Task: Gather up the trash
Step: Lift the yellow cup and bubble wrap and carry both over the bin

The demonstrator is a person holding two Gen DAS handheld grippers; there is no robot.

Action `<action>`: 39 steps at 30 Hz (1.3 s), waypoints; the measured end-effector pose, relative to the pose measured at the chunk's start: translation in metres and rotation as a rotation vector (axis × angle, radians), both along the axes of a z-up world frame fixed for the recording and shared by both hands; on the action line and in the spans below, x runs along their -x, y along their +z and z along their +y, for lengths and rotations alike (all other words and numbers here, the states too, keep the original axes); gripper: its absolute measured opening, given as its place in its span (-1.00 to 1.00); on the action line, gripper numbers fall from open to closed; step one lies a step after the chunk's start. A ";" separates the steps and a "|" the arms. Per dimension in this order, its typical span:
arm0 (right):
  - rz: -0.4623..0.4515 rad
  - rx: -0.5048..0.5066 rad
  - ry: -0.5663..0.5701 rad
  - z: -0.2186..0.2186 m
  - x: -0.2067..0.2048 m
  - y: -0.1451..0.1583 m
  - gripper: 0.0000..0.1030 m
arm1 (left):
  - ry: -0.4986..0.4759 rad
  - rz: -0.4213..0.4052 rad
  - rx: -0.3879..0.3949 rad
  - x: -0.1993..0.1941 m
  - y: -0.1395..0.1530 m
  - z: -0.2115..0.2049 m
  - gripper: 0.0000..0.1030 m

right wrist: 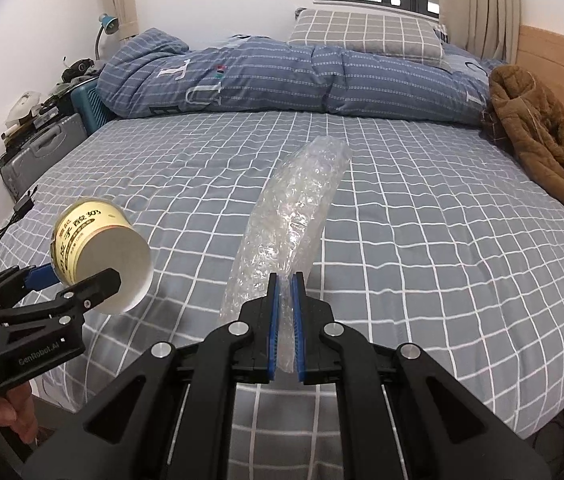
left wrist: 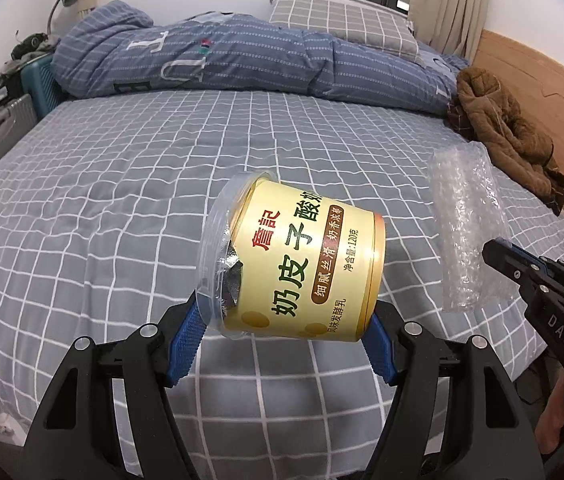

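2 grippers hold trash above the bed (left wrist: 122, 160): left gripper (left wrist: 282, 332) clamps a sideways yogurt cup (left wrist: 301, 260), right gripper (right wrist: 285, 312) pinches upward-pointing bubble wrap (right wrist: 289, 216).

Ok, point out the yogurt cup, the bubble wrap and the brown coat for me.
yogurt cup (left wrist: 305, 268): left wrist view, on its yellow label.
bubble wrap (right wrist: 285, 216): right wrist view, on its middle.
brown coat (right wrist: 537, 132): right wrist view, on its bunched fabric.

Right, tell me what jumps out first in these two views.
The yellow yogurt cup, gripped sideways in the left gripper above the grey checked bed sheet. Beside it, the right gripper is shut on a strip of clear bubble wrap. Behind, a blue quilt lies heaped.
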State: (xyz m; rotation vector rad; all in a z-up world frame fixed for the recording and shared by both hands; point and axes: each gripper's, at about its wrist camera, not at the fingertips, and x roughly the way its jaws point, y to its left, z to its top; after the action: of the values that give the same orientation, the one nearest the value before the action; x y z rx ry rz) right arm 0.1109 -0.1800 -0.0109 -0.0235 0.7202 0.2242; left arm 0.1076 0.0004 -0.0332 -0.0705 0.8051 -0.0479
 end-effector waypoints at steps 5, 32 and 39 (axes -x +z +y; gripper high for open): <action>-0.004 -0.008 -0.009 -0.008 0.018 0.003 -0.88 | -0.002 0.000 0.007 0.015 0.002 -0.004 0.30; 0.002 -0.027 0.006 -0.020 0.100 0.000 -0.88 | -0.032 0.026 0.023 0.102 -0.007 -0.021 0.30; 0.009 -0.029 0.018 -0.018 0.120 -0.002 -0.88 | -0.034 0.038 0.027 0.120 -0.010 -0.023 0.30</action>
State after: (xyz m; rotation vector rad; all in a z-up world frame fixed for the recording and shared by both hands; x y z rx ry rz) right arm -0.0090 -0.1982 -0.0127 -0.0011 0.7256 0.2526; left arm -0.0127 -0.0230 -0.0436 -0.0834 0.8437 -0.0901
